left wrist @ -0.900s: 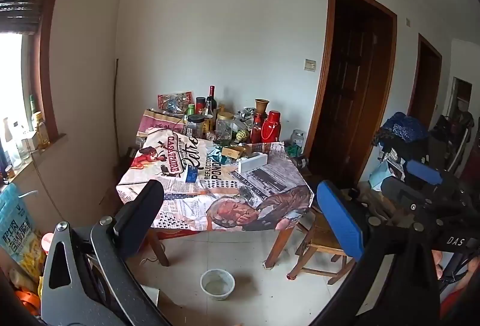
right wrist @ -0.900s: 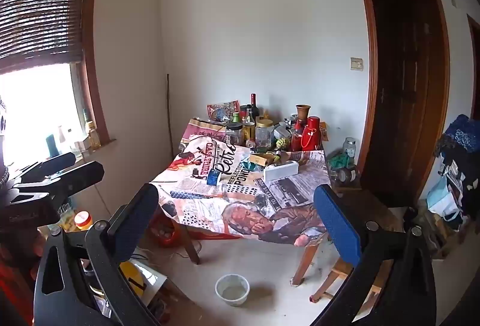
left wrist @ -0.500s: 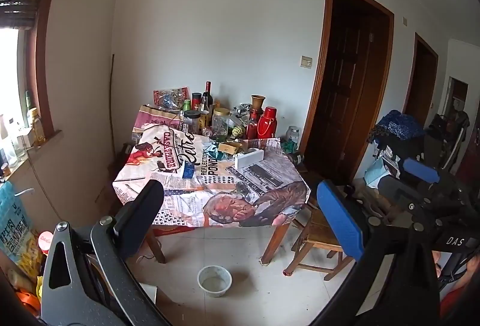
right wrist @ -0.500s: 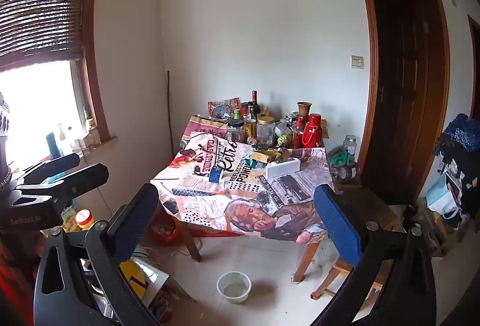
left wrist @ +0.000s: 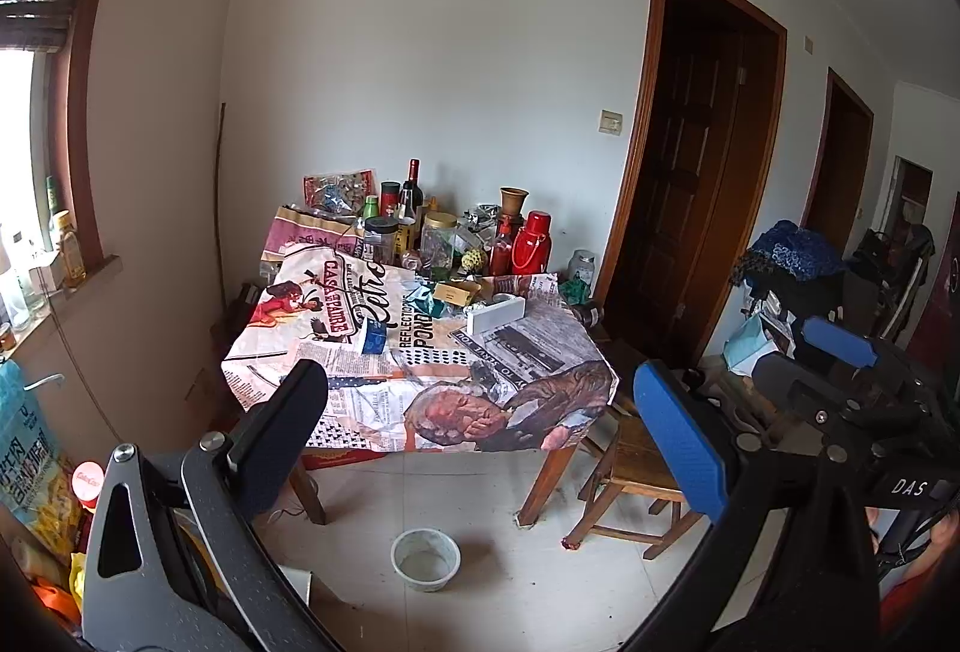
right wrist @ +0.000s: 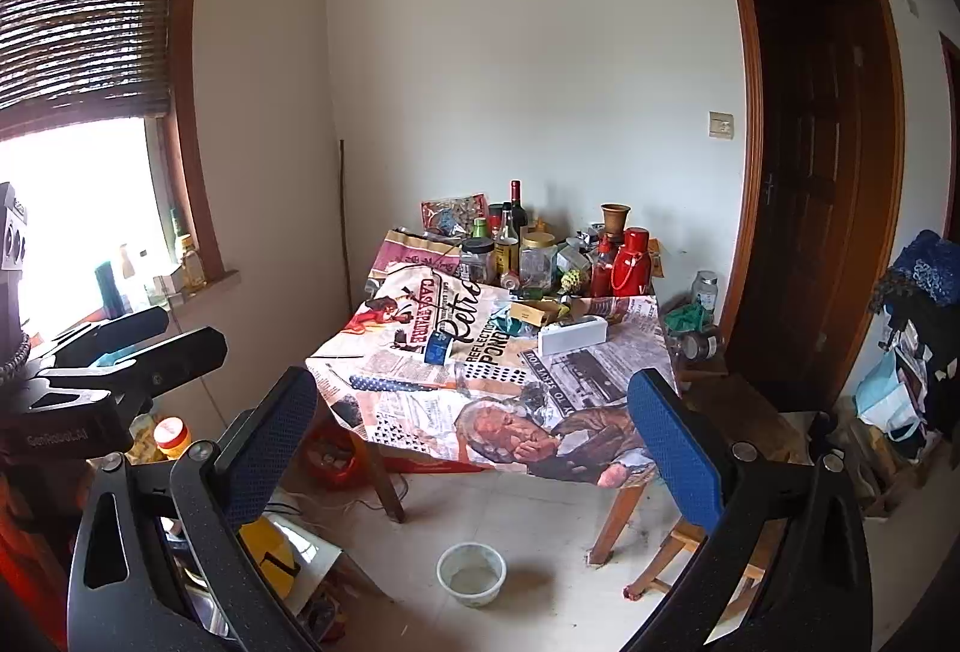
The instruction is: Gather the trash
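blue padding lines the fingers of both claws, and each claw stands wide apart with nothing between its pads. the left claw (left wrist: 474,442) is held up in the room, well apart from the surface (left wrist: 540,352), its two fingers framing the near edge of the printed cloth. the right claw (right wrist: 474,442) hangs likewise in the air, facing the same surface from a little further right, with the left claw showing at the left edge of its view.

on the surface, covered by a newspaper-print cloth (right wrist: 420,328), the loose litter lies toward the middle and back: a small blue packet (left wrist: 373,339) flat on the cloth, a crumpled green wrapper (left wrist: 427,299) near a tan cardboard box (left wrist: 455,292), and a white rectangular box (left wrist: 495,315) just beside them. behind these stands a crowd of jars and bottles, among them a dark wine bottle (left wrist: 411,196), a gold-lidded clear jar (left wrist: 438,241), a red thermos (left wrist: 534,244) and a brown vase (left wrist: 513,201).

below, on the tiled floor, a white bowl (left wrist: 425,559) sits between the front legs of the surface, and a wooden chair (left wrist: 630,478) stands just to the right. a dark wooden door (right wrist: 822,172) fills the right wall.
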`<state>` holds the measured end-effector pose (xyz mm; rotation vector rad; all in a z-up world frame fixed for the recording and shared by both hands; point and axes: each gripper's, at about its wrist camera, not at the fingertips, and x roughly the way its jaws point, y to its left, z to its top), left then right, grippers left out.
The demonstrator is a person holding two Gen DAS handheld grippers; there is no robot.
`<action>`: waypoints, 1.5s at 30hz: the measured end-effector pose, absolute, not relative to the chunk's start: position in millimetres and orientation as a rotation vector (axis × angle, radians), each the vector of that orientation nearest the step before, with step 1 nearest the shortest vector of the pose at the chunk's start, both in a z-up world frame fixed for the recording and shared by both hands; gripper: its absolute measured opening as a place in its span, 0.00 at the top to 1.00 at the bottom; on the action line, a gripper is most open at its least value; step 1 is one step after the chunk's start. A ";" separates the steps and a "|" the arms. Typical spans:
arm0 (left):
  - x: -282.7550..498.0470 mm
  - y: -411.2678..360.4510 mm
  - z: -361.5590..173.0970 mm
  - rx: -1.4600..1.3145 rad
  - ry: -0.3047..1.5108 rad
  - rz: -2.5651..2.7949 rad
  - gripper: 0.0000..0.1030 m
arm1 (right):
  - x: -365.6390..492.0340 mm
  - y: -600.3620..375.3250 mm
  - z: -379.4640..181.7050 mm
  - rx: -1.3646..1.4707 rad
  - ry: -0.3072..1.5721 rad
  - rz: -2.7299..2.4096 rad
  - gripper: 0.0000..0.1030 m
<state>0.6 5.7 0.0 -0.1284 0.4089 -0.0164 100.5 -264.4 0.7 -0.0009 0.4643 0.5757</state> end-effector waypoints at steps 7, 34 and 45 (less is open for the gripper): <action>-1.4 5.7 1.6 -0.122 0.406 -0.018 0.00 | 100.7 -263.5 0.7 0.006 0.468 0.577 0.00; -3.0 3.8 1.4 -0.101 0.413 -0.035 0.00 | 98.8 -270.9 0.6 0.022 0.473 0.564 0.00; -3.9 3.3 1.7 -0.102 0.412 -0.037 0.00 | 97.9 -272.3 0.0 0.020 0.472 0.561 0.00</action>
